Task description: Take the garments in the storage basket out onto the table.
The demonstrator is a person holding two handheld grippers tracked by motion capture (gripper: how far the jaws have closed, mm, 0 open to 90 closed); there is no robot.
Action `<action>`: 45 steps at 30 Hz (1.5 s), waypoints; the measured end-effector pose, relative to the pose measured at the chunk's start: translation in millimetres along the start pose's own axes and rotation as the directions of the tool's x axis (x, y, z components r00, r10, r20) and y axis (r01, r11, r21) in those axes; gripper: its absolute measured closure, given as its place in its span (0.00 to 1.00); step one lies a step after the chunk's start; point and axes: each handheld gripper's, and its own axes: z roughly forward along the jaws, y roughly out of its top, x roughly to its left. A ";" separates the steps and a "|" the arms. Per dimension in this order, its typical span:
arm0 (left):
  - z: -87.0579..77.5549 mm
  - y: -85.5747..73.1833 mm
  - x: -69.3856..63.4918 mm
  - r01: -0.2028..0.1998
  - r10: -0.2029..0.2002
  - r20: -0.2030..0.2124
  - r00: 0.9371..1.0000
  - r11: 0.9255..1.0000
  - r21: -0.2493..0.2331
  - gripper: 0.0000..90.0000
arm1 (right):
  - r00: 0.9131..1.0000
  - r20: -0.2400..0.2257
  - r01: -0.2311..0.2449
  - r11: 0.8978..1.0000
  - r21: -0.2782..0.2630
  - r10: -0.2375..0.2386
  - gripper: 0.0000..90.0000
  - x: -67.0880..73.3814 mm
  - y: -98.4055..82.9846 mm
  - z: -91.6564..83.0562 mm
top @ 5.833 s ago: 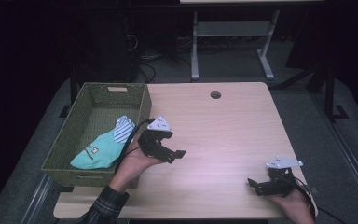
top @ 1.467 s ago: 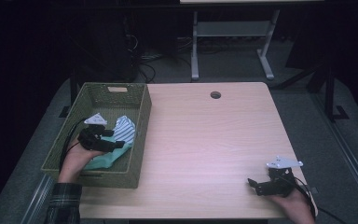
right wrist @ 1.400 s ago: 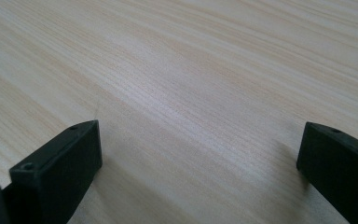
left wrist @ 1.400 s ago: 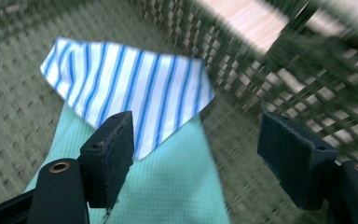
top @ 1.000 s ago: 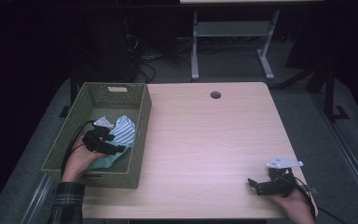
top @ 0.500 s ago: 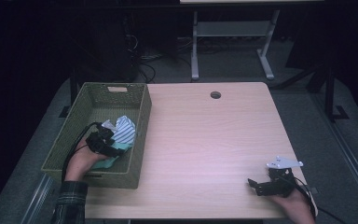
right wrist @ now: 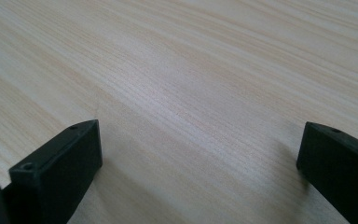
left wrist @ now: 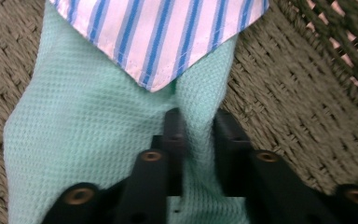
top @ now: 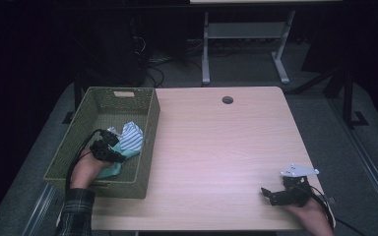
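The left gripper (left wrist: pixel 193 135) sits low in its own view, jaws pinched on a fold of the mint cloth (left wrist: pixel 88 135), the striped cloth (left wrist: pixel 163 32) draped over it along the top edge. In the high view that gripper (top: pixel 109 149) is down inside the green basket (top: pixel 142 167) at lower left. At lower right the right gripper (top: pixel 275 195) rests on the bare table (top: pixel 226 147), jaws wide, nothing between them. The step looks like a pull-out; next move calls for a clean lift clear of the basket wall

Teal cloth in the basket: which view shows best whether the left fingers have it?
The left gripper view: a fold of the teal cloth sits pinched between the fingers. The high view shows it small, half hidden by the left gripper.
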 end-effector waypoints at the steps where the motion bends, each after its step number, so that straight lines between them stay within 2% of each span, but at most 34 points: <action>1: -0.6 -0.1 0.8 0.014 -0.014 0.003 1.000 1.000 0.000 0.88 | 1.000 -0.003 0.001 1.000 0.000 -0.001 0.00 -0.3 -0.1 -0.1; 4: -2.0 0.6 2.1 0.031 -0.030 0.013 0.999 1.000 -0.004 0.90 | 1.000 -0.005 0.002 1.000 -0.002 -0.002 0.00 -1.3 1.3 1.4; 6: -4.9 0.2 3.5 0.037 -0.037 0.022 0.999 0.999 -0.025 0.90 | 1.000 0.000 0.003 1.000 -0.002 -0.003 0.00 -1.8 2.5 2.6; 10: -12.4 -1.1 5.6 0.088 -0.085 0.040 0.996 0.992 -0.092 0.91 | 1.000 0.002 -0.001 1.000 -0.003 0.001 0.00 -1.5 2.5 2.7; 14: -16.3 -1.4 8.0 0.105 -0.099 0.056 0.994 0.988 -0.118 0.91 | 1.000 0.003 -0.001 1.000 -0.004 0.002 0.00 -1.5 2.5 2.7; 16: -19.7 -2.0 8.4 0.109 -0.103 0.050 0.993 0.983 -0.144 0.91 | 1.000 0.005 -0.007 1.000 -0.004 0.007 0.00 -1.3 2.1 2.4; 19: -26.5 -2.8 10.2 0.140 -0.124 0.093 0.988 0.969 -0.205 0.91 | 1.000 0.008 -0.010 1.000 -0.003 0.010 0.00 -1.2 2.0 2.1; 21: -30.6 -3.4 12.0 0.160 -0.138 0.108 0.984 0.960 -0.230 0.91 | 1.000 0.009 -0.011 1.000 -0.003 0.011 0.00 -1.1 2.0 2.1; 24: -36.3 -4.1 14.2 0.171 -0.140 0.131 0.981 0.950 -0.262 0.91 | 1.000 0.008 -0.012 1.000 -0.003 0.012 0.00 -1.1 1.9 2.1; 27: -44.8 -4.0 16.8 0.194 -0.149 0.163 0.975 0.928 -0.316 0.91 | 1.000 0.008 -0.012 1.000 -0.004 0.012 0.00 -1.3 1.9 2.1; 28: -46.6 -3.9 17.6 0.198 -0.149 0.168 0.974 0.924 -0.328 0.91 | 1.000 0.009 -0.012 1.000 -0.003 0.012 0.00 -1.2 1.9 2.1; 30: -51.0 -3.6 19.0 0.214 -0.159 0.177 0.971 0.906 -0.364 0.91 | 1.000 0.009 -0.012 1.000 -0.003 0.012 0.00 -1.2 1.9 2.0; 32: -53.7 -3.9 20.0 0.227 -0.163 0.191 0.968 0.893 -0.388 0.91 | 1.000 0.010 -0.013 1.000 -0.002 0.013 0.00 -1.0 1.7 1.7; 36: -59.7 -2.7 19.3 0.225 -0.154 0.197 0.968 0.881 -0.416 0.91 | 1.000 0.011 -0.015 1.000 -0.003 0.015 0.00 -0.6 1.4 1.5; 39: -64.6 -1.1 18.0 0.219 -0.148 0.193 0.970 0.876 -0.431 0.91 | 1.000 0.012 -0.015 1.000 -0.003 0.015 0.00 -0.5 1.4 1.5; 43: -71.0 1.7 15.8 0.215 -0.136 0.198 0.971 0.861 -0.462 0.91 | 1.000 0.012 -0.015 1.000 -0.003 0.015 0.00 -0.5 1.4 1.5; 45: -73.6 3.0 15.0 0.216 -0.131 0.203 0.970 0.846 -0.487 0.91 | 1.000 0.011 -0.016 1.000 -0.003 0.016 0.00 -0.3 1.1 1.3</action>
